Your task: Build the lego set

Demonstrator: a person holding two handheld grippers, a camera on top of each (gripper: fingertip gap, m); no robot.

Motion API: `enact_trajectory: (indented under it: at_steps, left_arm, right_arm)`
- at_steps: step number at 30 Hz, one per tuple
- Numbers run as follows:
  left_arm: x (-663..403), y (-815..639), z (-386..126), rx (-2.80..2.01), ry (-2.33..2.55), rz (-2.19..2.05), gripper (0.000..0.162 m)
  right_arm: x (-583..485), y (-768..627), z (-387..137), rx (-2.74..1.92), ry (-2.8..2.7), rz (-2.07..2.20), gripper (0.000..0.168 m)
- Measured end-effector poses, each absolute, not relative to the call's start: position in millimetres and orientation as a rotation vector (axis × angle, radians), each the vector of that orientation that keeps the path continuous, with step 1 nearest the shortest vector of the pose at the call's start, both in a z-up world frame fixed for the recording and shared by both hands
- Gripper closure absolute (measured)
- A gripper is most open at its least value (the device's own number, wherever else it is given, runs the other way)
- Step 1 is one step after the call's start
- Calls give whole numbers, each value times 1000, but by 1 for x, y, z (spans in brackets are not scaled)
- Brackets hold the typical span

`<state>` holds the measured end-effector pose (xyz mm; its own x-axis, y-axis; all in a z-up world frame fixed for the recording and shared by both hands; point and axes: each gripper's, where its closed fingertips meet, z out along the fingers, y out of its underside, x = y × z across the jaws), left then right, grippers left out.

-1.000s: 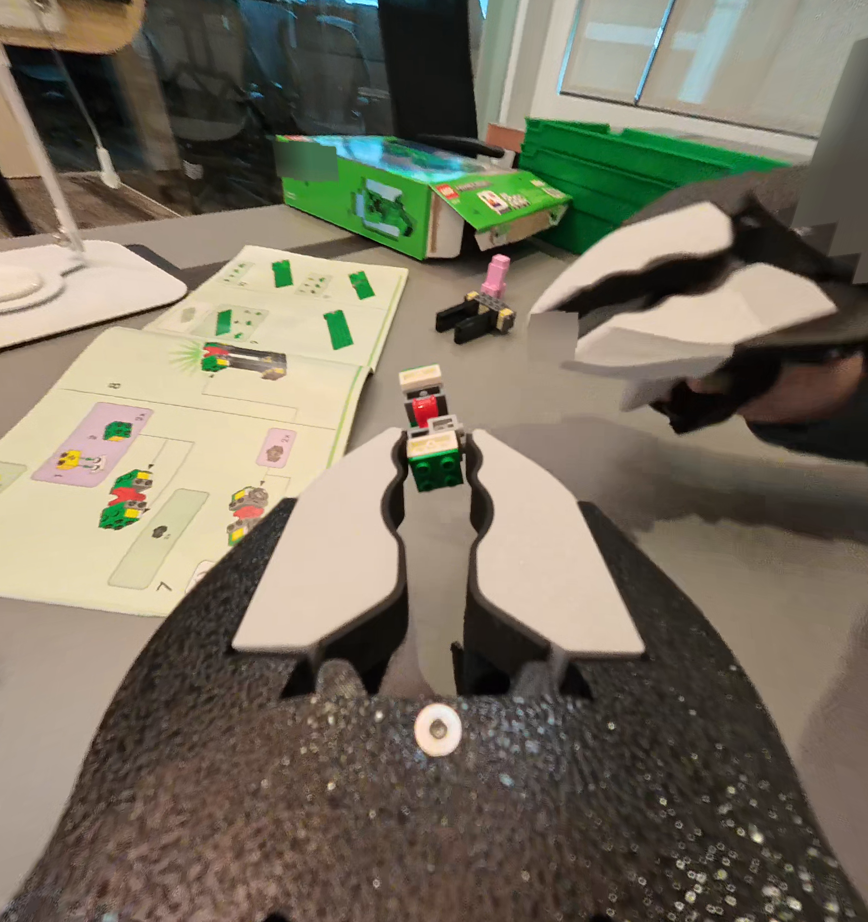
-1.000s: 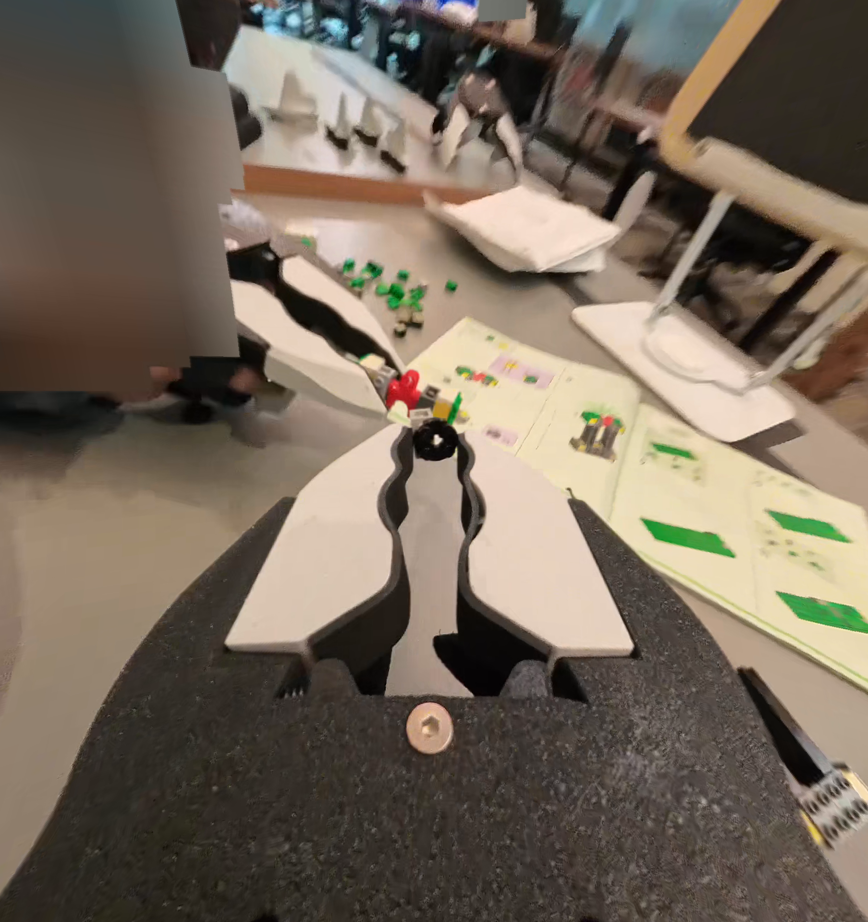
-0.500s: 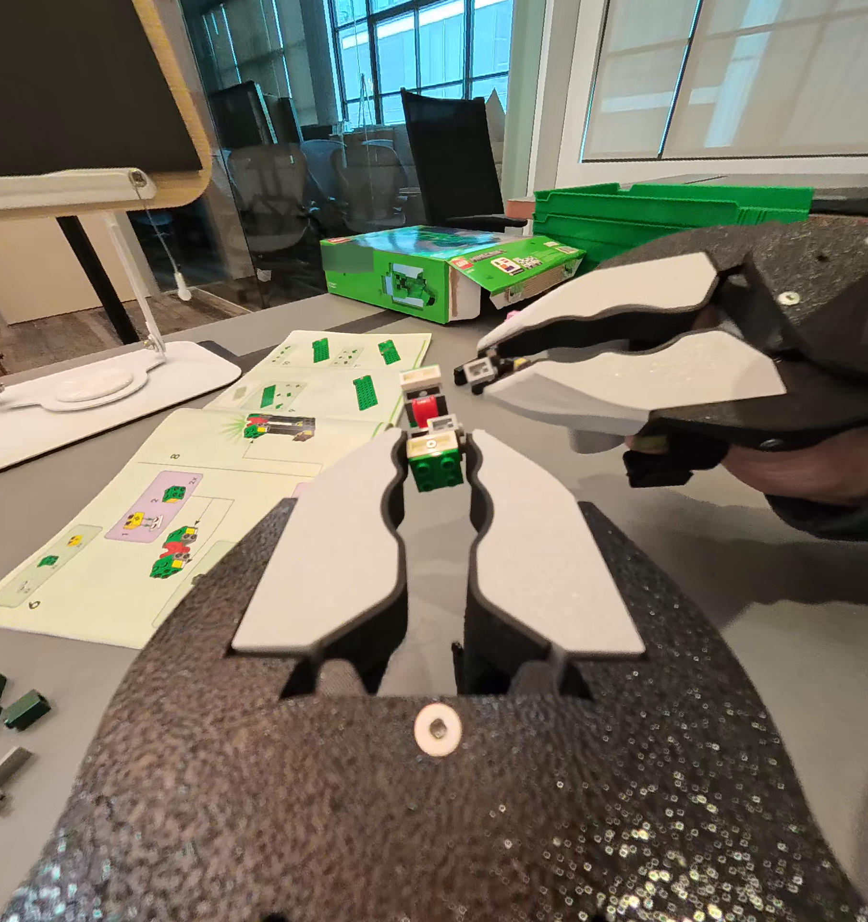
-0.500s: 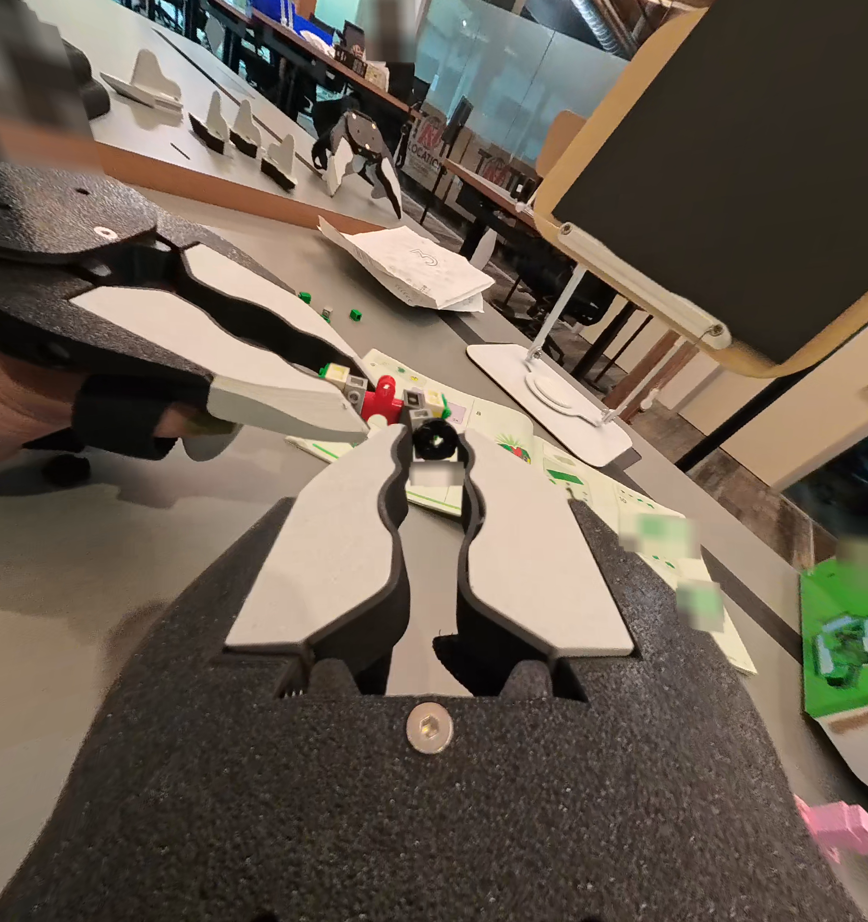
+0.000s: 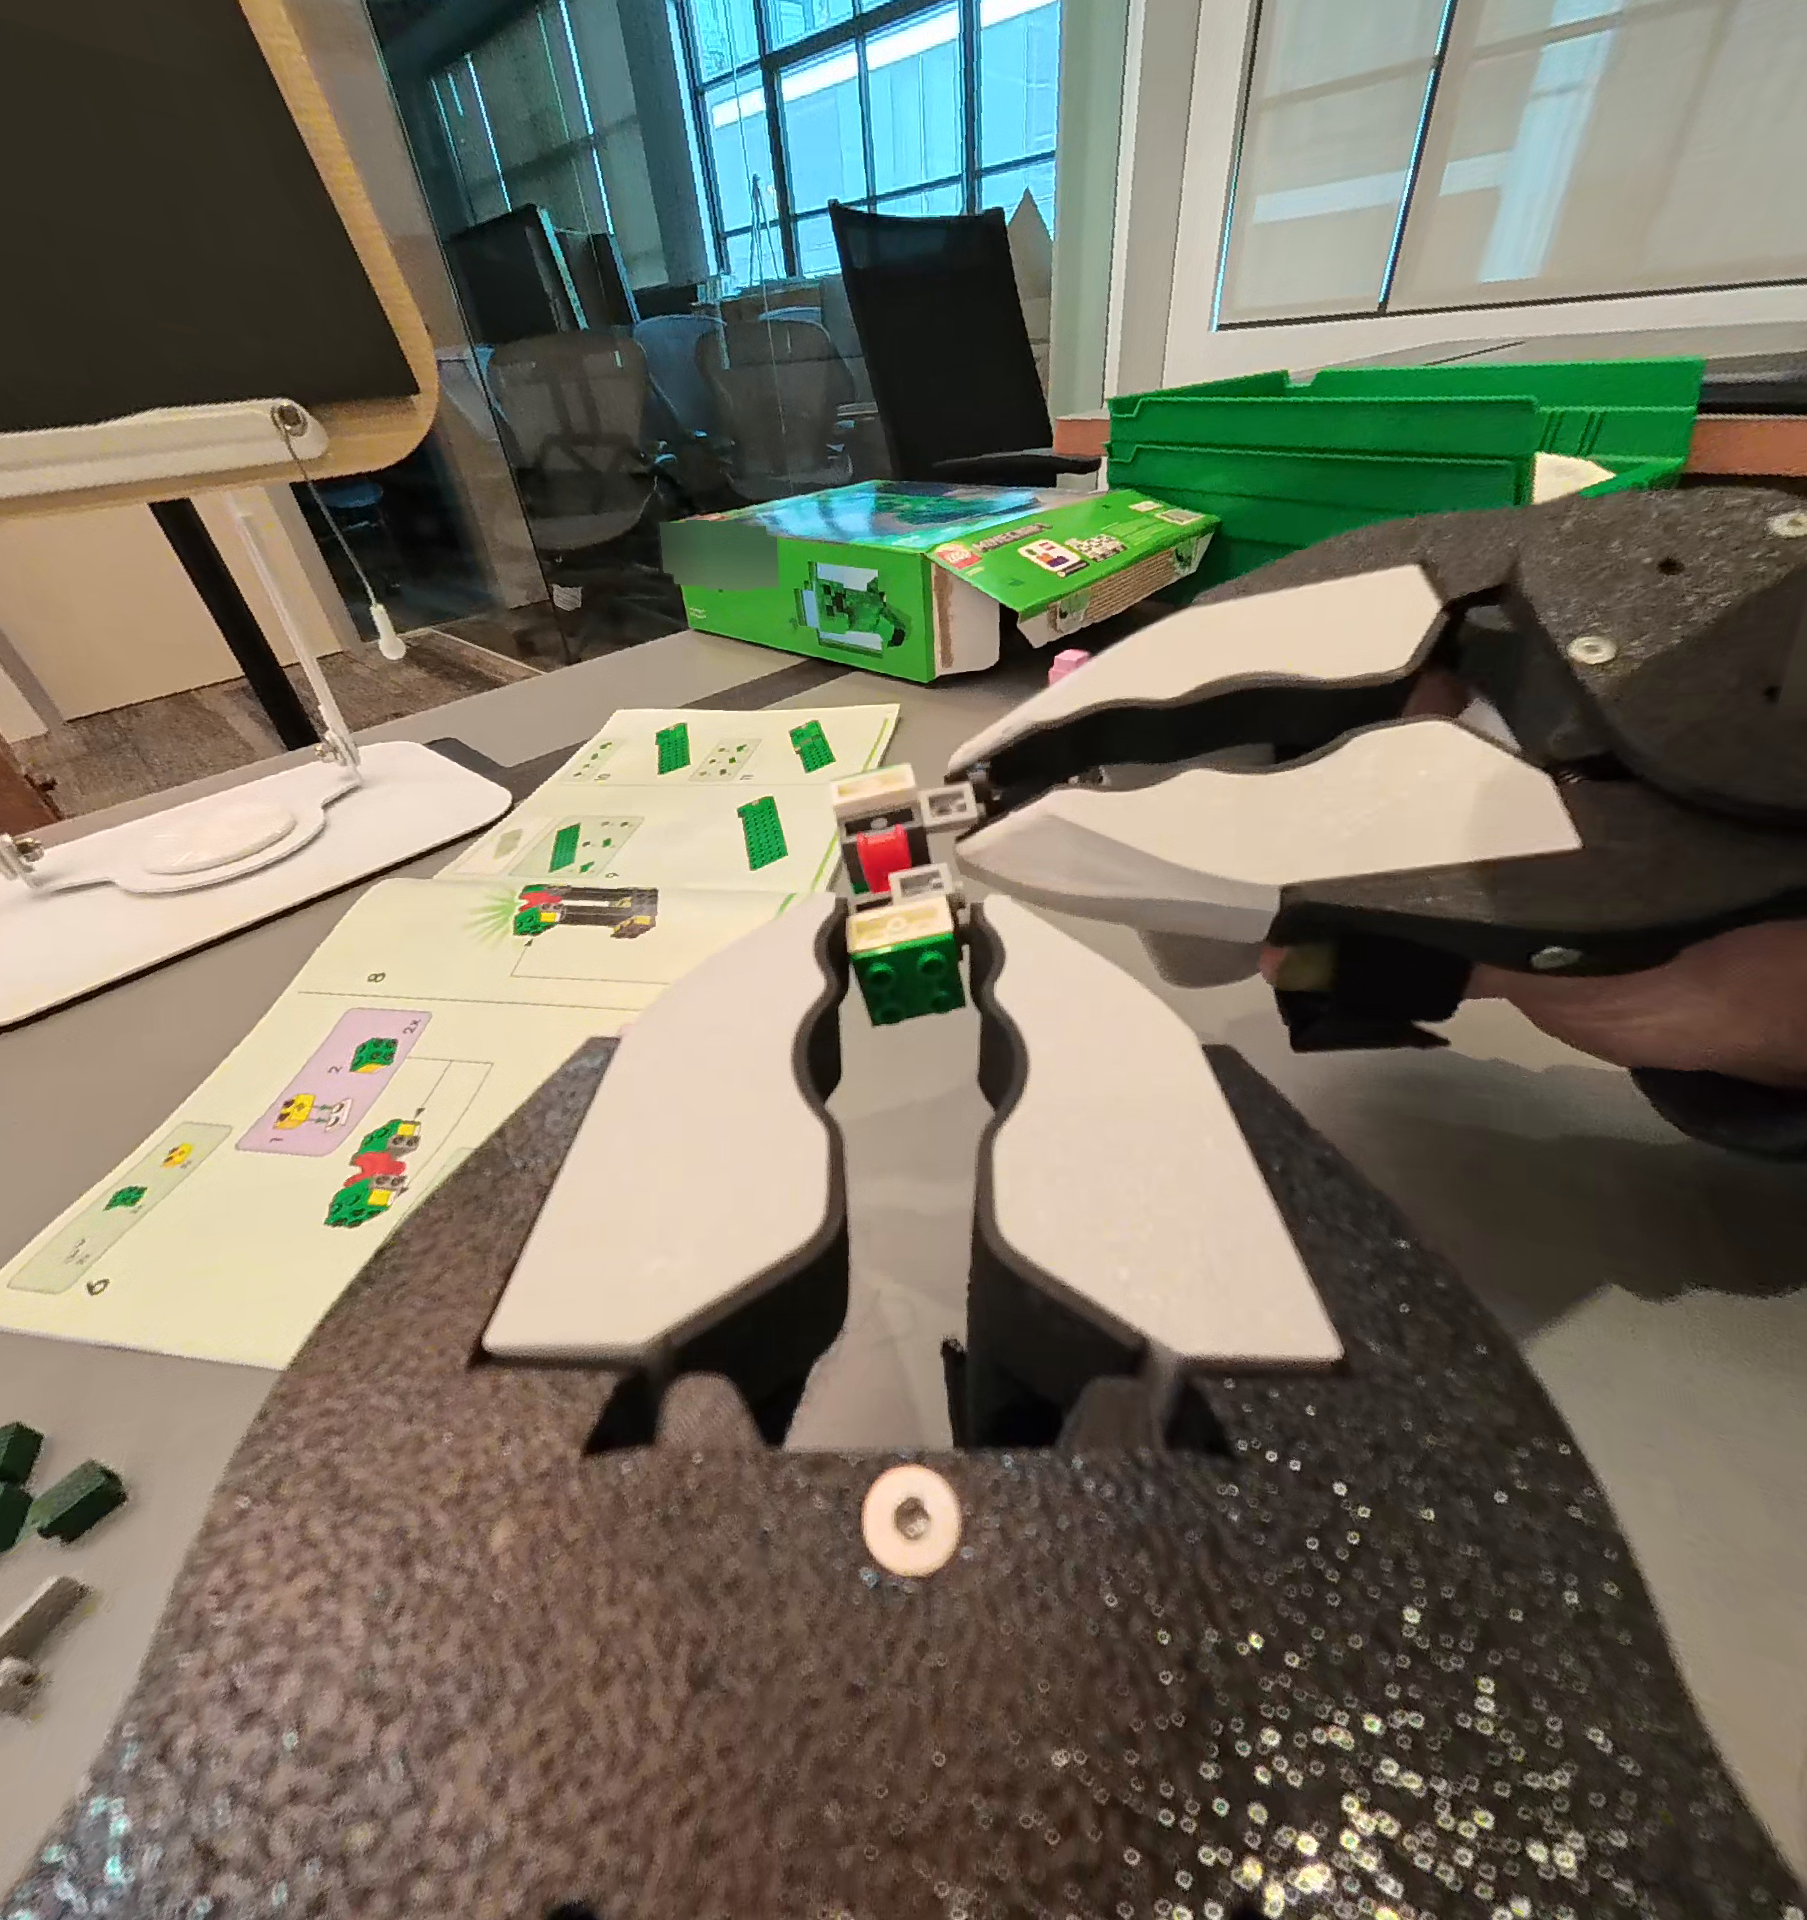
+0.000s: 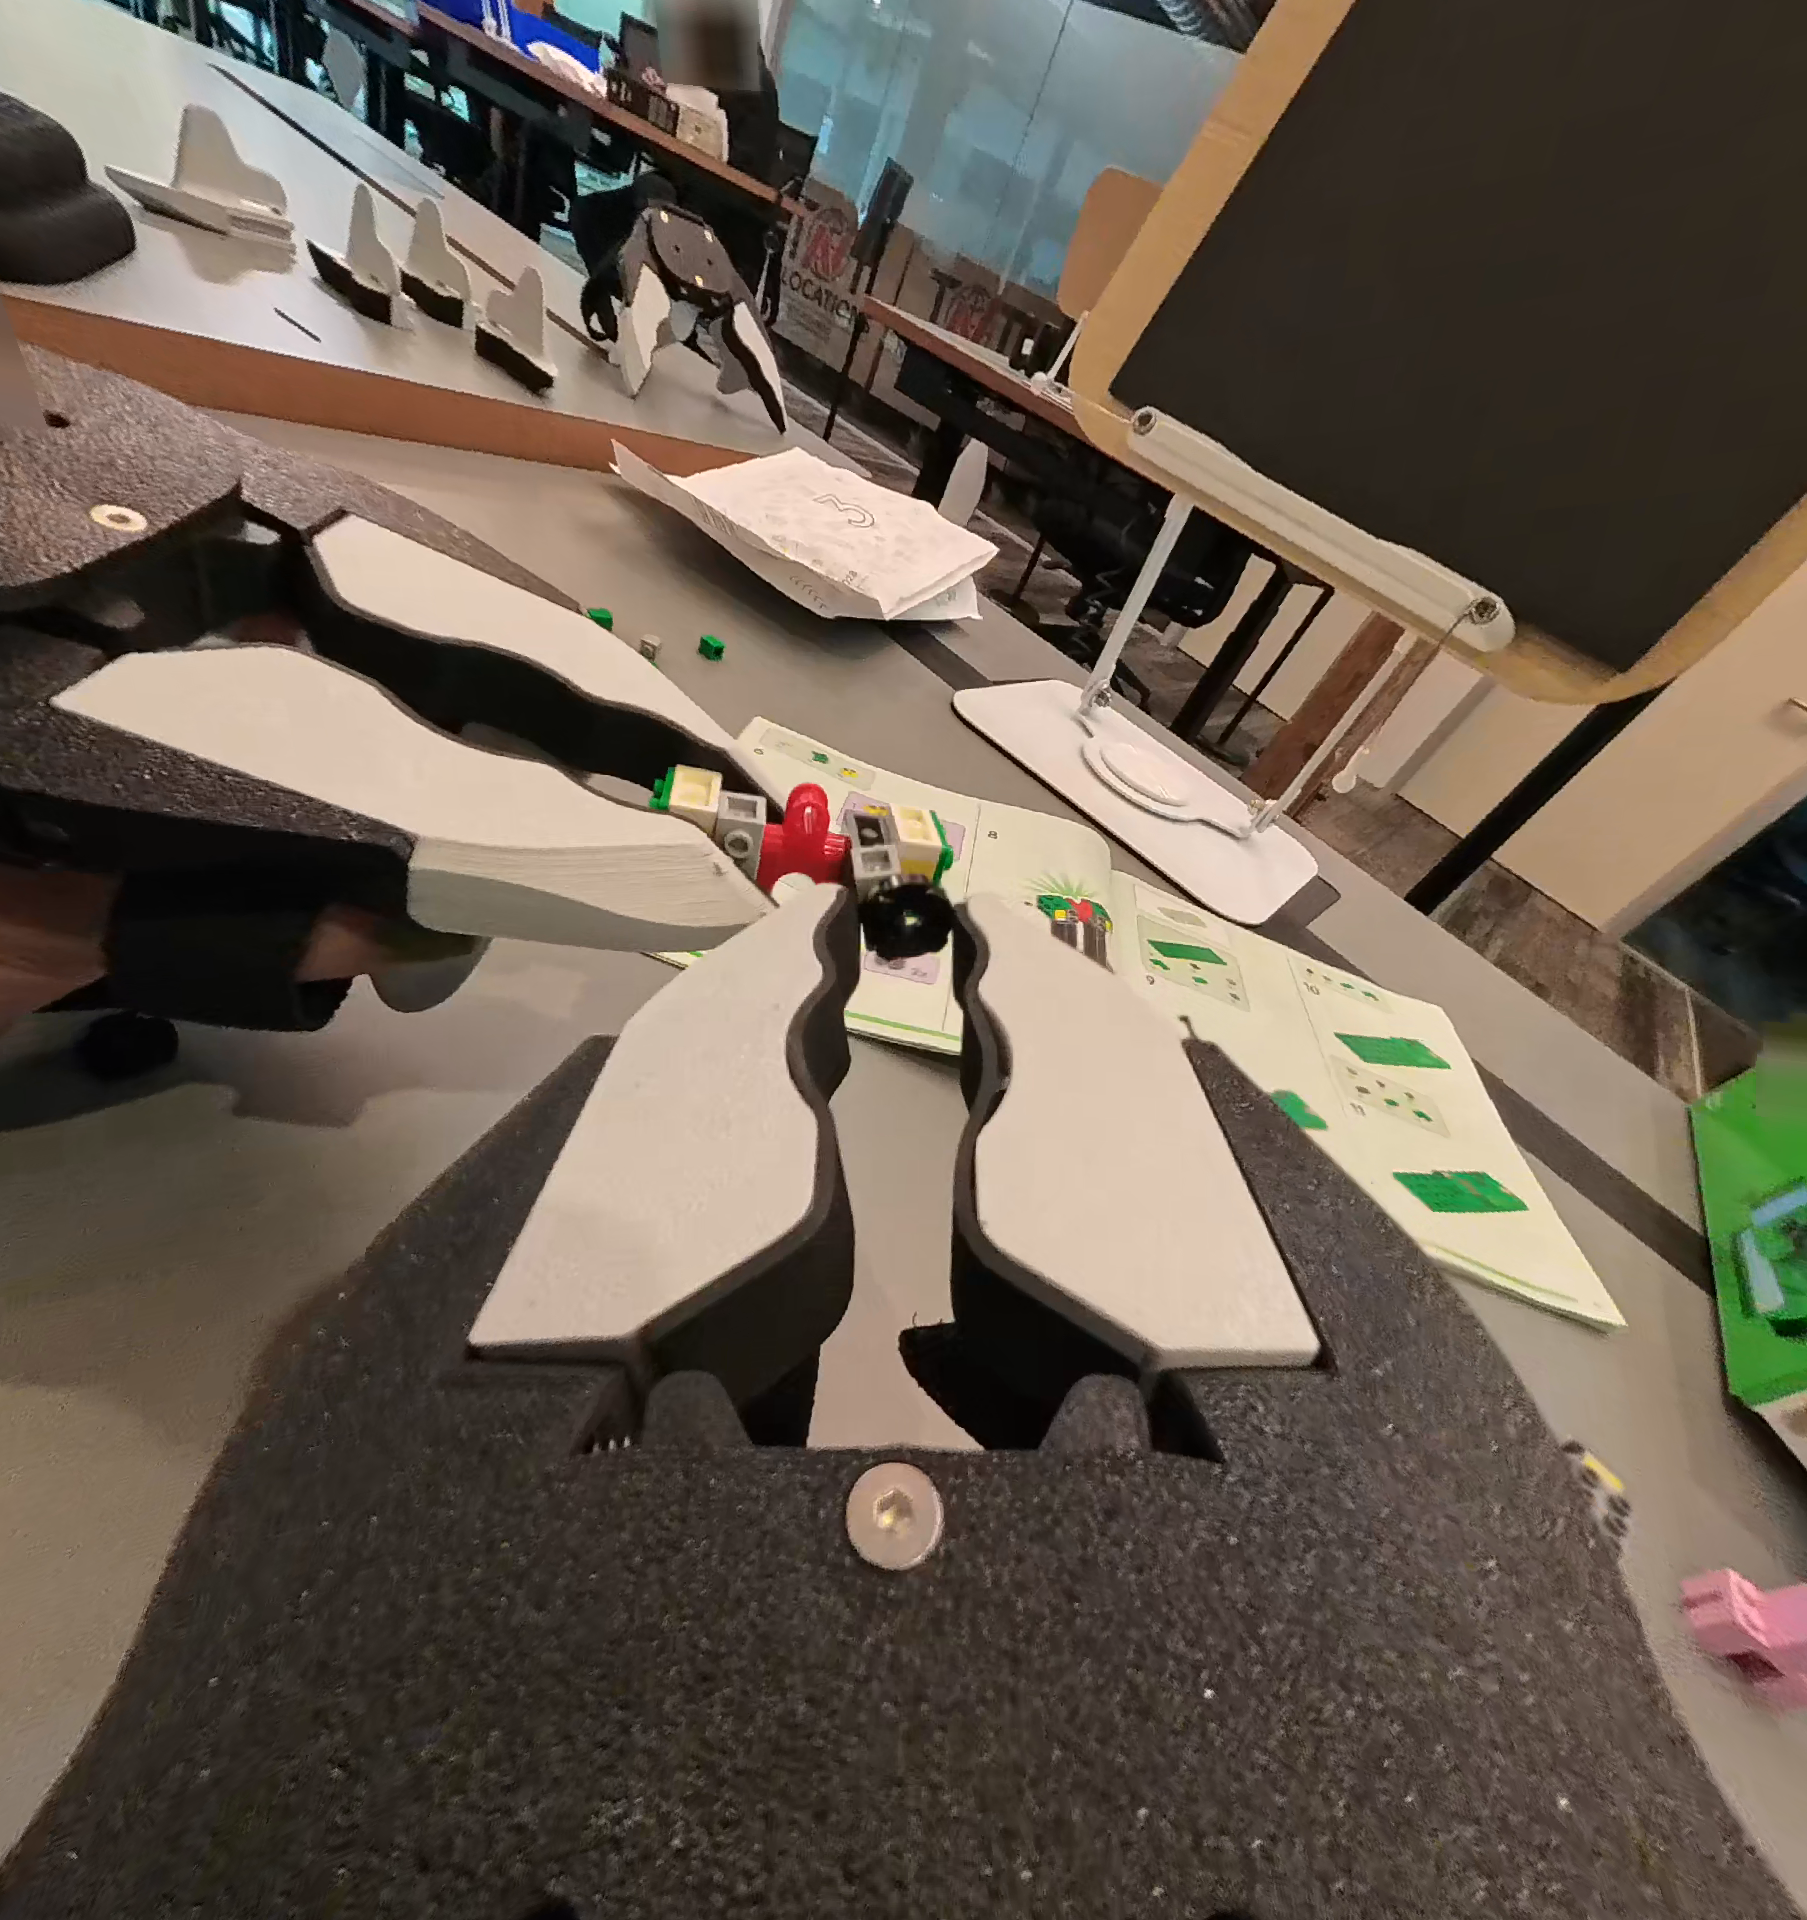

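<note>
The small brick assembly with a red middle, grey studded cubes and a green-and-cream block at each end (image 5: 894, 883) sits up off the grey worktop (image 5: 1501, 1455), clamped by its near green end in your left gripper (image 5: 904, 966). Its long axis runs straight out from those fingers, away from the left camera. In the right wrist view that same assembly (image 6: 805, 831) lies crosswise, just past your right gripper (image 6: 904, 920).

That right gripper's fingers are closed to a narrow gap around a small round black piece (image 6: 904, 923), and the piece is right up against the assembly's underside near the far grey cube. I can't tell whether it's seated or only touching. From the left view, your right gripper (image 5: 966, 821) comes in from the right, tips level with the far half of the assembly.

So the push goes sideways, square to that long axis, I'd say, and the left grip has to brace it.

Below you, the open pale green instruction booklet (image 5: 379, 1039) lies flat, with loose dark green bricks (image 5: 5, 1486) at the near left.
</note>
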<state>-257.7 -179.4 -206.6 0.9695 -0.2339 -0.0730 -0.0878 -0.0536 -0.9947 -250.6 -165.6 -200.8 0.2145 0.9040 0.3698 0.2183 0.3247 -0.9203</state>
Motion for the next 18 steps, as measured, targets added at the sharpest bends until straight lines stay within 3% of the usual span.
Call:
enact_trajectory:
  at_steps: [9, 18]
  left_arm:
    - [-260, -180, -207, -1629, 247, -110, 141]
    - [-262, -180, -209, -1644, 232, -126, 141]
  right_arm:
    - [-247, -164, -210, -1250, -1316, 695, 152]
    - [-213, -136, -281, -1788, -1609, 512, 152]
